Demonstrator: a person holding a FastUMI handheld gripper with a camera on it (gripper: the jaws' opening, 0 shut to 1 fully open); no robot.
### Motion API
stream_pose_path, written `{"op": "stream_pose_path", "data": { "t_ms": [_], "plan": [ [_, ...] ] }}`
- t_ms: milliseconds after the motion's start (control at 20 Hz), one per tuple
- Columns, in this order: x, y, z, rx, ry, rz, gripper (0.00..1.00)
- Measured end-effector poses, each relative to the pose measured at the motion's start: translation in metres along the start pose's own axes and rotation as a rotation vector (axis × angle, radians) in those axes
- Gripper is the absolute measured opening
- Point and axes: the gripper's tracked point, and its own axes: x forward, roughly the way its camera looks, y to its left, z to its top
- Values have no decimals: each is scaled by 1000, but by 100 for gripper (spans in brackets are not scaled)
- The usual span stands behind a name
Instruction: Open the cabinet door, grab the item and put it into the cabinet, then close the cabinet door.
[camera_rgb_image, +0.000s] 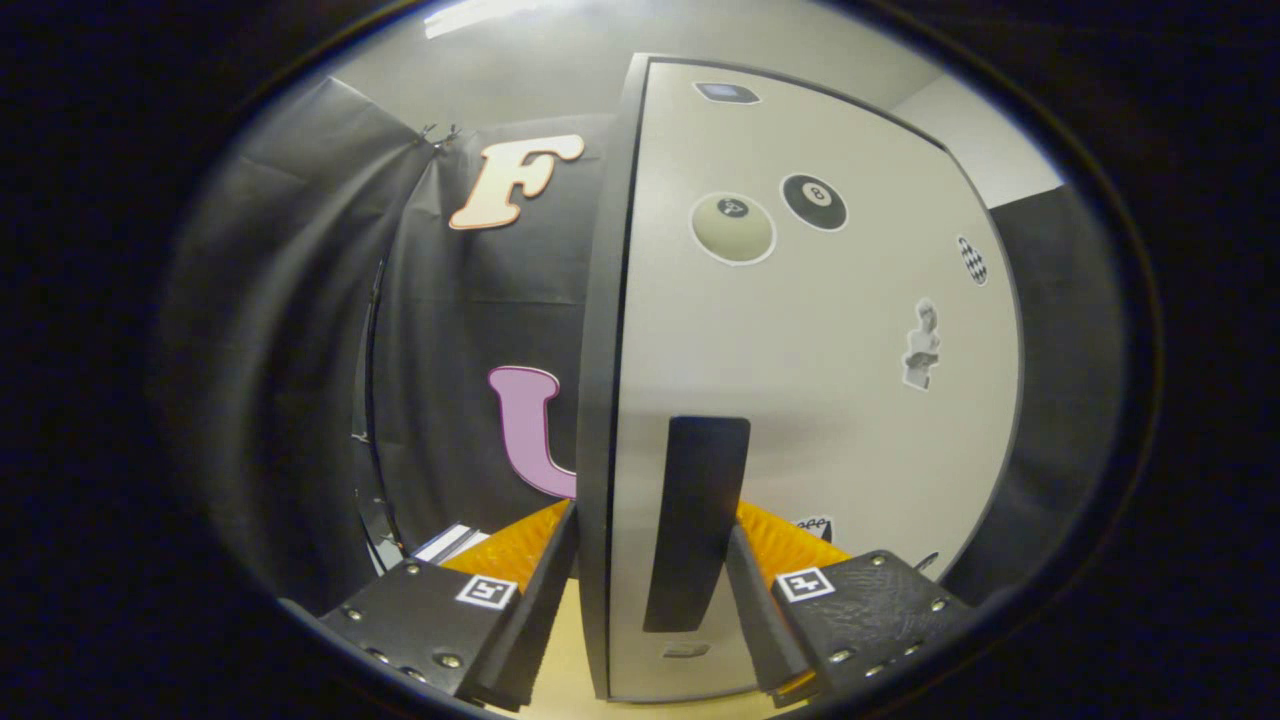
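Grey cabinet door (800, 380) sits edge-on between the spread fingers of the gripper (650, 600), its black handle (697, 520) untouched, item unseen; door-swing step, open vs close unclear, next: close on that edge.

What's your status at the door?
Hand-held gripper straddles door edge and handle, fingers not visibly pressing. Door looks ajar. Nothing in the way.

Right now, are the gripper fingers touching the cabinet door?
Cannot tell. In the gripper view the fingers straddle the cabinet door's edge and dark handle; the gripper looks close on both sides, but neither contact nor gap shows plainly.
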Motion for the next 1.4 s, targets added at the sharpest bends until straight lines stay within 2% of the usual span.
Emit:
{"op": "stream_pose_path", "data": {
  "t_ms": [200, 250, 300, 350, 400, 600, 650, 1400],
  "plan": [
    [0, 0, -1, 14, 23, 21, 73],
    [-1, -3, -2, 15, 36, 11, 73],
    [-5, -24, 0, 8, 26, -48, 67],
    [-28, -24, 3, 57, 29, -45, 46],
    [-1, -20, -3, 47, 42, -45, 24],
    [-3, -20, -2, 27, 36, -47, 24],
    [-1, -19, -4, 24, 42, -41, 13],
    [-44, -25, 1, -22, 55, 129, 13]
  ]
}}
